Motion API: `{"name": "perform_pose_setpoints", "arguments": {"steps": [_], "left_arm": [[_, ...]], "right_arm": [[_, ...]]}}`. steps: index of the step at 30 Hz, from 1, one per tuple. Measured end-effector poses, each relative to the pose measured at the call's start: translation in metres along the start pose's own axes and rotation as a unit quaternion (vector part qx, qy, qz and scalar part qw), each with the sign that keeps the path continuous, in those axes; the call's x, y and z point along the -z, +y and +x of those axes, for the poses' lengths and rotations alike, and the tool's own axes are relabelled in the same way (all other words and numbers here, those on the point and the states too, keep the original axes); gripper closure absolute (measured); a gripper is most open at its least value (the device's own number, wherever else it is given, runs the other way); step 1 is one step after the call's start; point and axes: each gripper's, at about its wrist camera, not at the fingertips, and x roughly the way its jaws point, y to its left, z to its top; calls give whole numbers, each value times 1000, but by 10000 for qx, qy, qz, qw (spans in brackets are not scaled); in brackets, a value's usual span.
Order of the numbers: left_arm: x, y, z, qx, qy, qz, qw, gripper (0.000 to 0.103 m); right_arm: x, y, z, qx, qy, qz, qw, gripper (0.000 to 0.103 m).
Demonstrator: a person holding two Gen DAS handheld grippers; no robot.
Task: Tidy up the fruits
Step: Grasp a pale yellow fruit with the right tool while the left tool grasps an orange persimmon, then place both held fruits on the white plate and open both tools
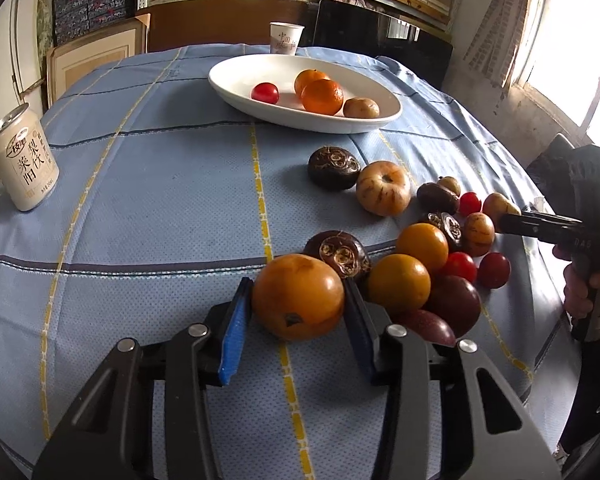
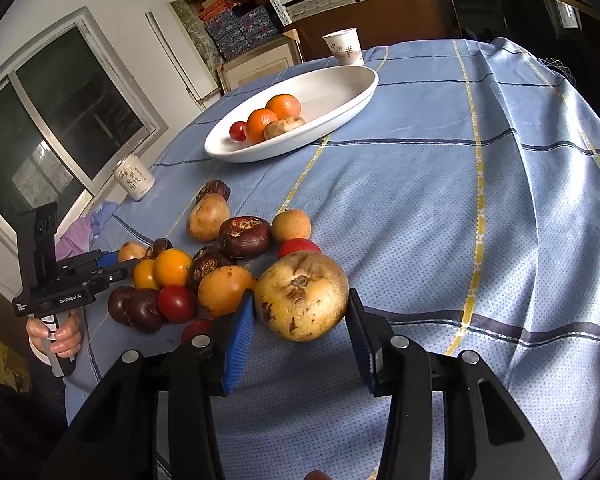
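My left gripper [image 1: 298,280] is shut on a round orange fruit [image 1: 298,304] that rests on the blue tablecloth, with a blue pad against each of its sides. My right gripper [image 2: 302,293] is shut on a tan, speckled fruit [image 2: 302,300] in the same way. Between the two lies a heap of loose fruit [image 1: 420,264]: orange ones, cherry tomatoes, dark purple plums and brown patterned ones. Farther back, a white oval dish [image 1: 228,88] holds two mandarins [image 1: 320,94], a cherry tomato and a small tan fruit. The right gripper [image 1: 516,222] reaches into the heap from the right.
A pale drink can [image 1: 24,160] stands at the table's left edge and a paper cup [image 1: 286,38] behind the dish. A hand [image 1: 588,288] holds the right tool's handle. Shelves with boxes and a window surround the table. Bare cloth [image 2: 440,220] lies right of the heap.
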Motion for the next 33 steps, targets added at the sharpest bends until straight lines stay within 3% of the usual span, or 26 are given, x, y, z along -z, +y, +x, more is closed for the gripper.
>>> {"name": "perform_pose_setpoints", "arguments": {"steps": [4, 6, 13, 17, 22, 33], "left_arm": [[-3, 7, -6, 264, -136, -150, 9994, 59], [-7, 10, -7, 424, -177, -244, 9986, 59], [-61, 13, -11, 407, -335, -281, 9982, 59], [-113, 9, 3, 324, -450, -298, 9980, 59], [-155, 0, 34, 33, -393, -276, 9988, 59], [-175, 0, 91, -324, -31, -332, 9989, 59]], "right_arm": [[-3, -3, -8, -28, -269, 107, 9996, 57], [-8, -7, -10, -259, -382, 268, 9986, 57], [-54, 7, -11, -421, -766, 294, 9957, 58], [-95, 16, 9, -266, -878, 254, 9955, 58], [-128, 19, 41, 103, -850, 312, 9958, 58], [-160, 23, 91, 583, -627, 99, 9963, 58]]}}
